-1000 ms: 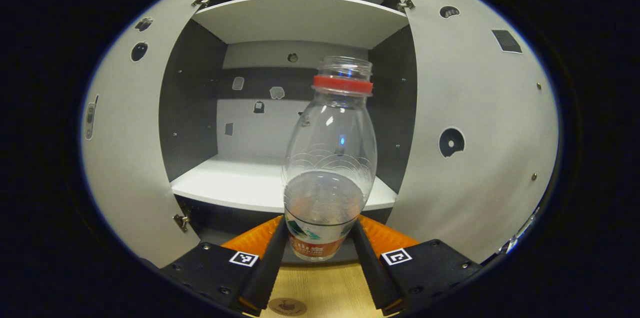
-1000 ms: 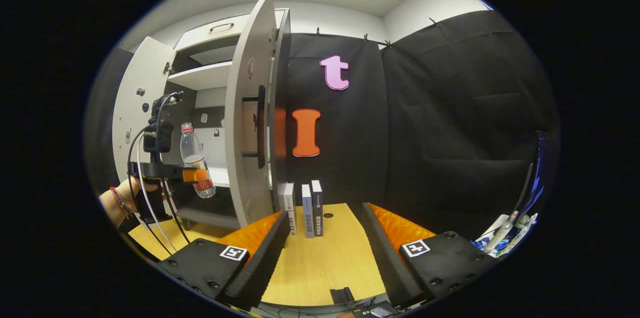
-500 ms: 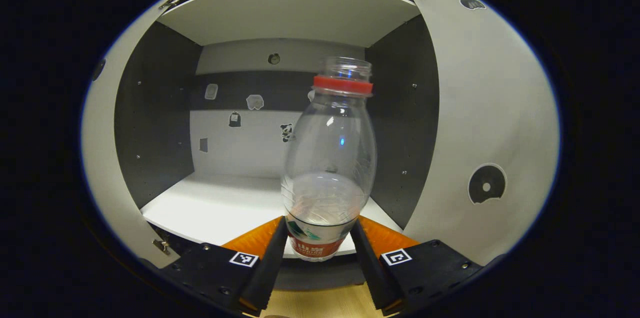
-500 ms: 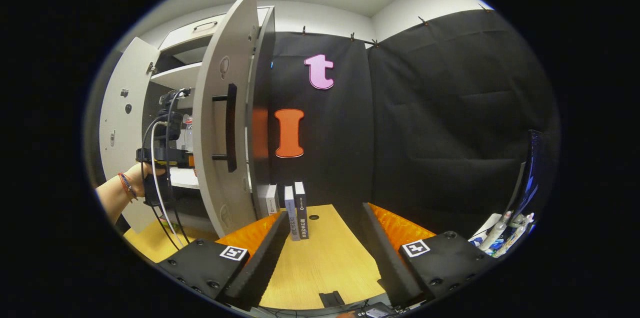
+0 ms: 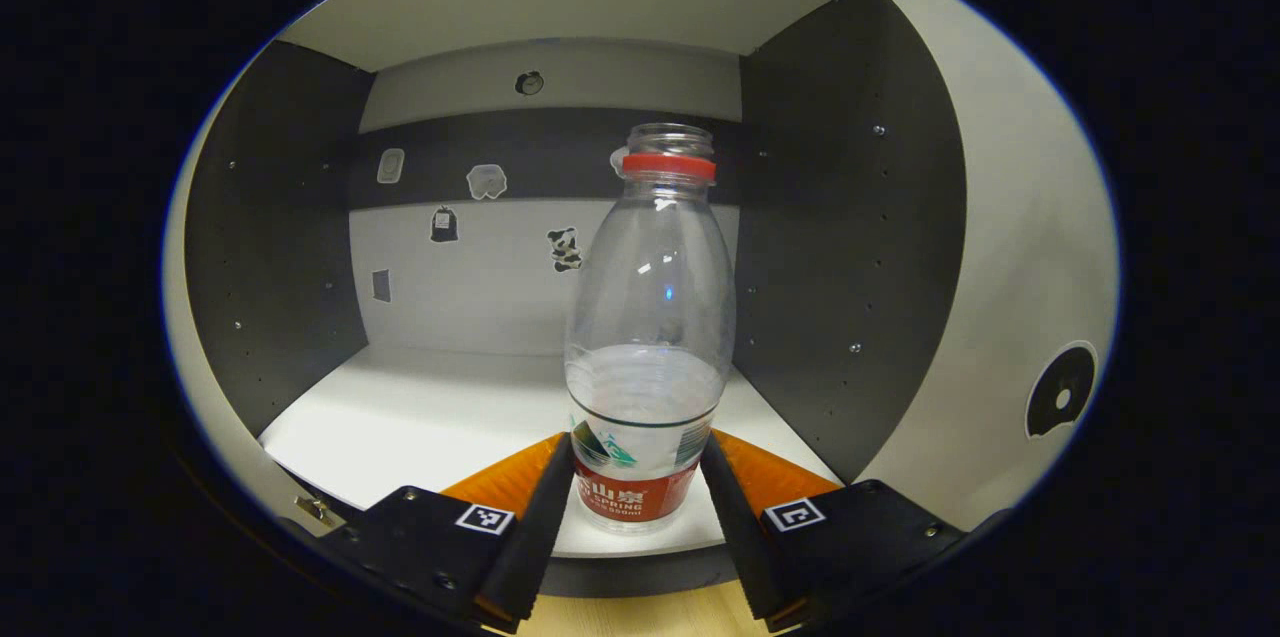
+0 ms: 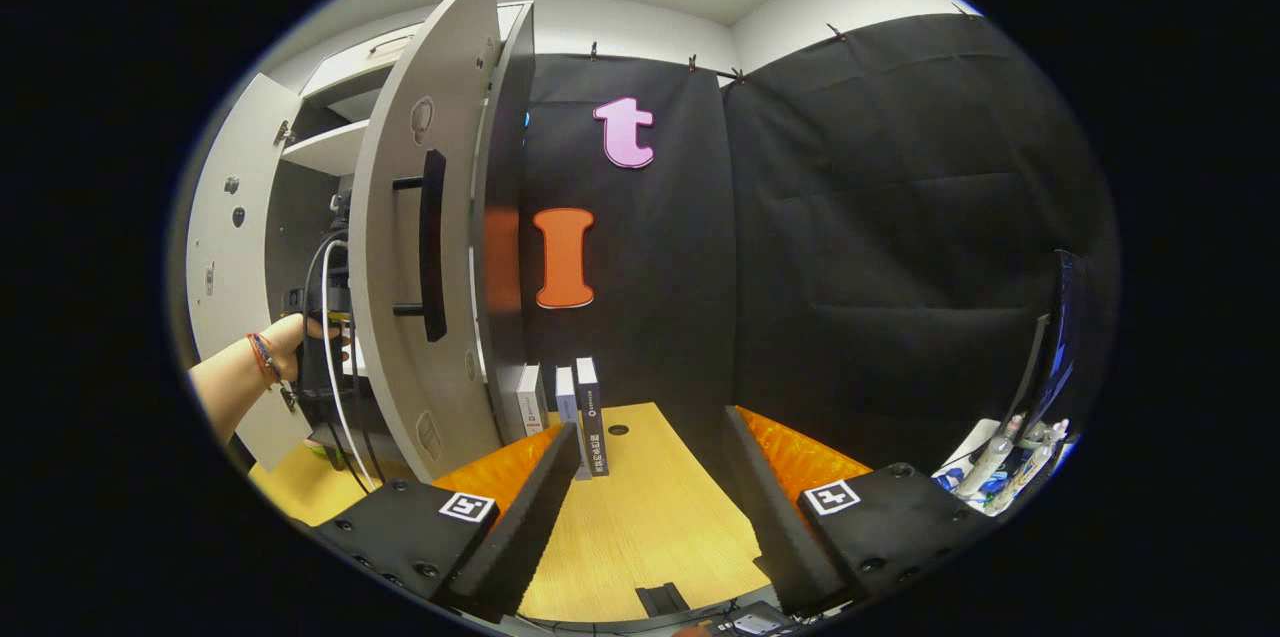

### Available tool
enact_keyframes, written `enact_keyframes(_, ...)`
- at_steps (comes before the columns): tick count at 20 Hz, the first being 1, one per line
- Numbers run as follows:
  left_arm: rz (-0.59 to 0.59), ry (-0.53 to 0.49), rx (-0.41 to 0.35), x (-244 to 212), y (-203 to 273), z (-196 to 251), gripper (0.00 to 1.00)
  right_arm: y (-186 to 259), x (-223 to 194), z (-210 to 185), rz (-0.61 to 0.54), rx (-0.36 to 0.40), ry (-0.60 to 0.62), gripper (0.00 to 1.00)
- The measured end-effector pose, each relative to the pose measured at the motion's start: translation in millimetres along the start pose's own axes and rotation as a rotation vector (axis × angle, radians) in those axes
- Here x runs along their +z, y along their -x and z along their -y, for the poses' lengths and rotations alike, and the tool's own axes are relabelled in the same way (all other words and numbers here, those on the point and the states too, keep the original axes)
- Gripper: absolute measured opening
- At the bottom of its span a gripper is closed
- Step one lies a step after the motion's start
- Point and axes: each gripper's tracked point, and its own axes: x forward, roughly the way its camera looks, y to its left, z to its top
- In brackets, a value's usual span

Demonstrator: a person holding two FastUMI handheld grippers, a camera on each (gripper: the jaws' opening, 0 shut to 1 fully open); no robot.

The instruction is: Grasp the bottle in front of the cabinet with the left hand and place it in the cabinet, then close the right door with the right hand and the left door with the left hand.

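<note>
A clear bottle with a red neck ring, a red label and a little water stands upright between my left gripper's fingers, which are shut on its lower part. Its base is at the front edge of the white cabinet shelf, inside the dark-walled compartment. The open right door stands to the right. In the right gripper view, the right door with its black handle hides most of the left gripper; a hand reaches behind it. My right gripper hangs open over the wooden table.
The left door stands open at the far side. Three upright books lean beside the cabinet's right wall. Small tubes and bottles lie at the table's right end under a dark screen. Stickers dot the cabinet's back wall.
My left gripper has carried the bottle forward from in front of the cabinet into the compartment, and the bottle now stands straighter. The right gripper has drifted, bringing the right door closer.
</note>
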Motion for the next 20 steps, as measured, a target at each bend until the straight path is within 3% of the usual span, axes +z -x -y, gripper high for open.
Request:
enact_keyframes(5,0.003,0.026,0.008,-2.5,1.4,-4.3,0.78,1.5,-0.9,-5.5,-0.006,-0.004,-0.004,0.96)
enact_keyframes(6,0.000,0.037,0.012,-4.4,3.5,-6.3,0.80,1.6,-0.7,-7.5,-0.006,-0.004,-0.004,0.96)
enact_keyframes(8,0.006,0.058,0.019,-5.4,9.2,-9.8,0.94,0.9,-1.6,-11.9,-0.005,-0.003,-0.003,0.96)
enact_keyframes(11,0.026,0.061,0.002,-3.7,27.5,-11.5,0.94,3.3,-0.1,-17.6,0.000,-0.004,0.006,0.96)
enact_keyframes(15,0.080,0.054,-0.007,2.8,66.8,-15.1,0.94,2.3,5.3,-21.6,0.020,-0.016,0.028,0.96)
enact_keyframes(20,0.160,0.060,-0.039,11.1,150.4,-33.2,0.94,-6.7,11.6,-32.3,0.038,0.005,0.021,0.96)
